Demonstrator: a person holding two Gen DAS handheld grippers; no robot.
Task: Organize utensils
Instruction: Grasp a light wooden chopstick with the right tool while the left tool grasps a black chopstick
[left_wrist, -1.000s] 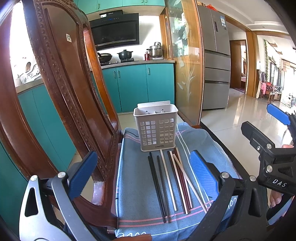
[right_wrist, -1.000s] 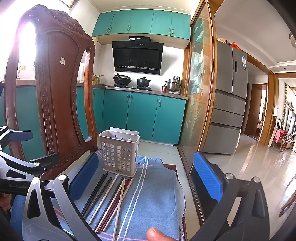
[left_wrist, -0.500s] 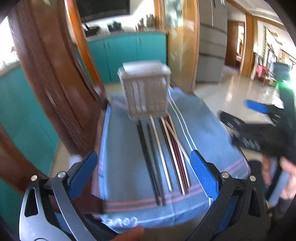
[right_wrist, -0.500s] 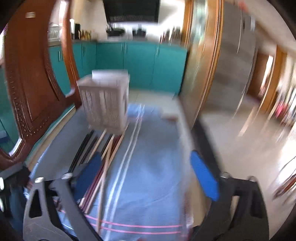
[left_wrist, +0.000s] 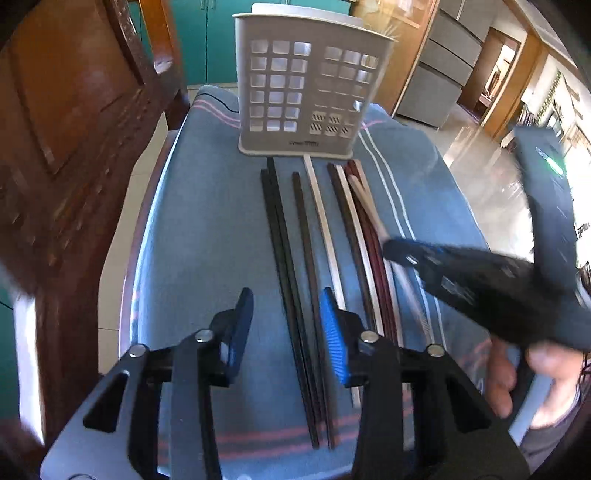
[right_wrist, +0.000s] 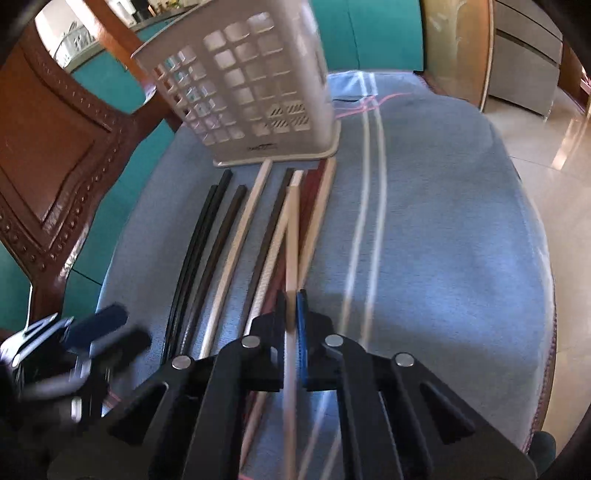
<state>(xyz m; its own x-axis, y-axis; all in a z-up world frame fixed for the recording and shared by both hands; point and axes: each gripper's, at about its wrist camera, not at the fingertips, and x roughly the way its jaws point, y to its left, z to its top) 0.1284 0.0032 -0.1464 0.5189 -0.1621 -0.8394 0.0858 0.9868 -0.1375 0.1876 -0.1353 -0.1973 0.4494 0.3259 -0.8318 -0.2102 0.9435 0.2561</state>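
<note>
Several chopsticks, black, dark red and pale wood, lie side by side on a blue cloth (left_wrist: 207, 229) in front of a grey perforated utensil holder (left_wrist: 306, 85), also in the right wrist view (right_wrist: 251, 92). My left gripper (left_wrist: 286, 325) is open, its fingers either side of the black chopsticks (left_wrist: 284, 251) near their near ends. My right gripper (right_wrist: 292, 314) is shut on a pale wooden chopstick (right_wrist: 291, 236), which points toward the holder. In the left wrist view the right gripper (left_wrist: 391, 247) sits over the right-hand chopsticks.
A carved wooden chair back (left_wrist: 74, 129) rises on the left, beside the cloth (right_wrist: 443, 221). Teal cabinets (right_wrist: 369, 33) stand behind, and a tiled floor (left_wrist: 491, 184) lies to the right beyond the cloth's edge.
Both grippers dropped down and forward over the chopsticks. The left narrowed its opening around the black ones. The right closed on a pale wooden chopstick.
</note>
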